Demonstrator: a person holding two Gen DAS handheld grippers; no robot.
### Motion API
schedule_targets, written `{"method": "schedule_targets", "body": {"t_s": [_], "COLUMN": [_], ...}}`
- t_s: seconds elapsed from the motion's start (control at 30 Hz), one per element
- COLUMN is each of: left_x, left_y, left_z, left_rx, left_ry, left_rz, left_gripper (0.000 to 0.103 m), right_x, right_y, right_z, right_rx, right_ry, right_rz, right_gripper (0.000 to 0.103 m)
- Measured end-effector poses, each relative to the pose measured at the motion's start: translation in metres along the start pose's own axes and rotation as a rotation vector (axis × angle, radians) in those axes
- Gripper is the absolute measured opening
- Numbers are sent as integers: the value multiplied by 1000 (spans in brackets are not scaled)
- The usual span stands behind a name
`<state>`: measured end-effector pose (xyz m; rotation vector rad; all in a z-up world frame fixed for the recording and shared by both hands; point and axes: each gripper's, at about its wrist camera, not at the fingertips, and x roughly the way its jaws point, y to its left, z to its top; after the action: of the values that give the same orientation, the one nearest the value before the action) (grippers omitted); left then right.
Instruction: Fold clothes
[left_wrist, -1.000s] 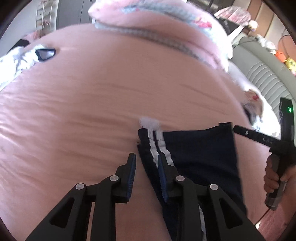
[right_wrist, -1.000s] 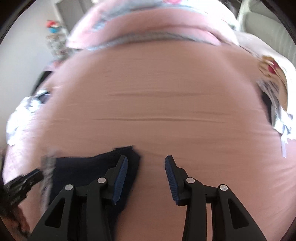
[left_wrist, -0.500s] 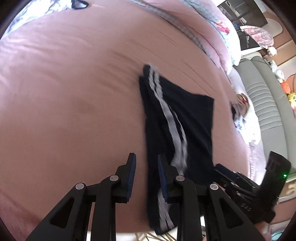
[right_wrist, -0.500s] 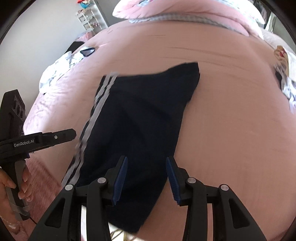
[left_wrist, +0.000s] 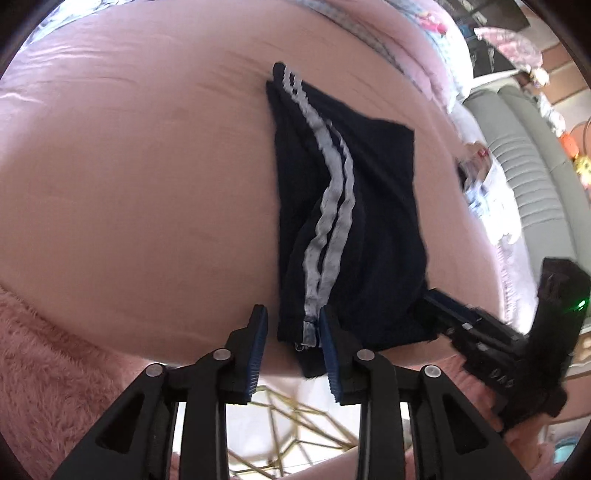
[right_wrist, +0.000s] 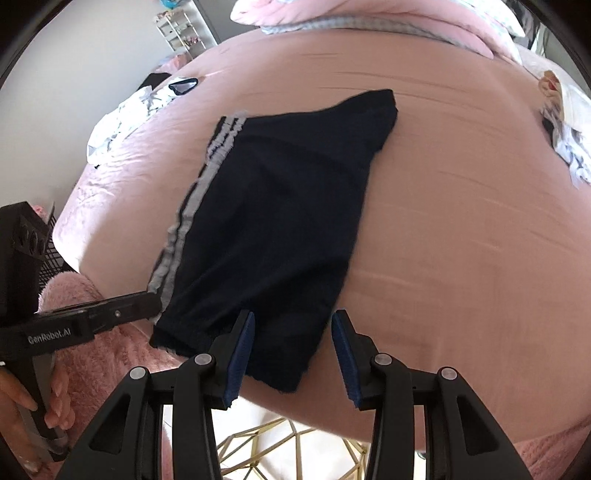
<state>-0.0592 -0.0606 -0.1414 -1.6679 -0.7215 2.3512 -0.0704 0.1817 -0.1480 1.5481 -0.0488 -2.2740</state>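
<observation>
On the pink bed (right_wrist: 461, 221), both grippers (left_wrist: 291, 345) (right_wrist: 293, 354) gape empty beside dark shorts (right_wrist: 273, 221).

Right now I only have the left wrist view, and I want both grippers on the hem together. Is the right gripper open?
Observer: Yes. The right gripper is open, and the right corner of the hem of the navy track pants shows between its fingers.
Operator: And how far in is my left one, seen from the side?
Observer: The left gripper has a fingertip level with the white-striped hem corner at the bed's edge. I cannot tell whether it touches.
</observation>
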Motion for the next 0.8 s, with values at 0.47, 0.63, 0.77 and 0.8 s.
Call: {"method": "schedule_targets", "body": {"t_s": [0.47, 0.63, 0.77, 0.8], "left_x": [-28, 4, -8, -15], "left_y": [-13, 6, 14, 15], "left_z": [-22, -24, -17, -18], "left_rx": [57, -49, -104, -111], "left_ry": [-69, 31, 24, 8], "left_rz": [7, 17, 5, -6], "left_gripper": [9, 16, 35, 39], "right_x": [-18, -2, 9, 4], "right_y": [-12, -2, -7, -10], "right_z": [1, 5, 3, 4], "right_rx": [23, -34, -89, -89], "right_ry": [-45, -33, 1, -5], "right_rz": [-52, -37, -97, -120], "right_gripper": [42, 42, 42, 42]}}
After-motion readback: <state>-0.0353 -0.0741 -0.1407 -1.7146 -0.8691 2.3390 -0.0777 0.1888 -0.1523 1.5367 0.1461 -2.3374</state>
